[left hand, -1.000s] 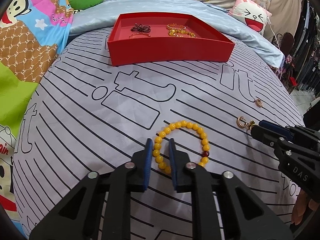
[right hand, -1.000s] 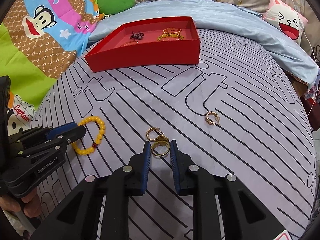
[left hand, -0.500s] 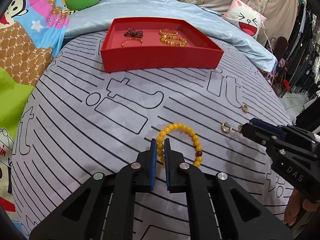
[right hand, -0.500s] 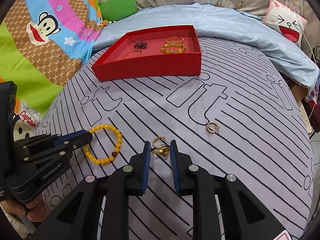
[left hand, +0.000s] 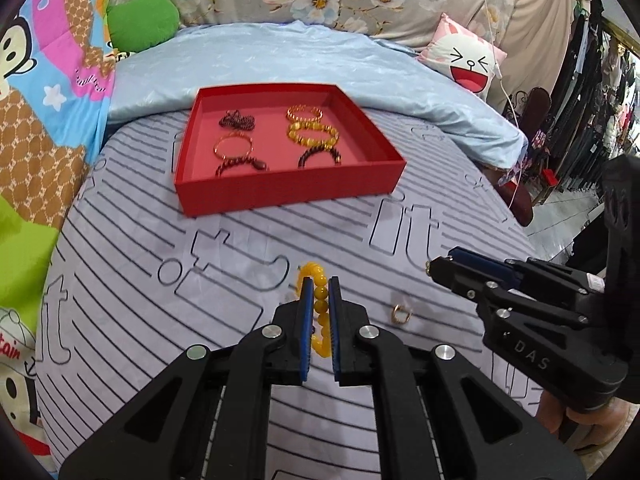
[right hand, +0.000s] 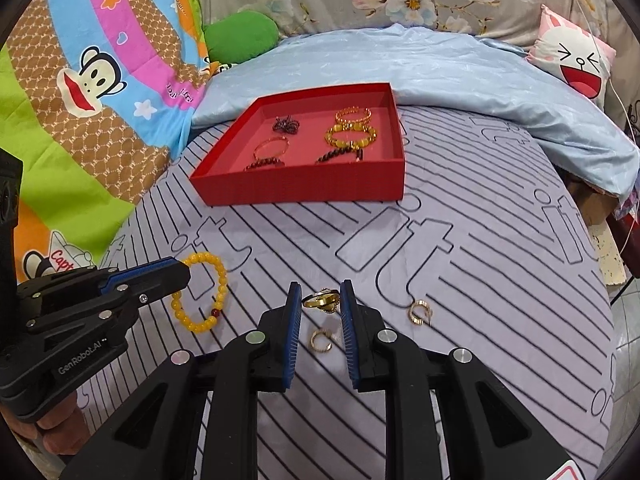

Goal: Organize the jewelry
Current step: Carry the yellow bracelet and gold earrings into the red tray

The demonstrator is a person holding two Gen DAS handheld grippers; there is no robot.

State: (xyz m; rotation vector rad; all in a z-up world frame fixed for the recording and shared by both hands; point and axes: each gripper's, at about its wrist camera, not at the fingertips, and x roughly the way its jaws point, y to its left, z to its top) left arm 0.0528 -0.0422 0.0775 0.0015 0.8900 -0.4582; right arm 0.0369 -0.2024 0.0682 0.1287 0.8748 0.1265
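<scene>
Yellow bead bracelet [left hand: 320,304] clamped in left gripper [left hand: 320,286], gold ring [right hand: 320,299] in right gripper [right hand: 320,294]

The right gripper [left hand: 438,270] bears "DAS" on its black body. The left gripper [right hand: 182,270] reads "GenRobot.AI". Around the red tray [right hand: 304,188], the striped bedsheet [right hand: 500,280] repeats outlined letters "it".

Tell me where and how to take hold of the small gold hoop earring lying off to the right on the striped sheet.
Grip the small gold hoop earring across its curved band, coming straight down from above. It lies flat on the striped sheet, its open gap toward the upper left, so set one pad outside the closed lower curve and one inside the ring. A level approach would probably just push it along the cloth.
</scene>
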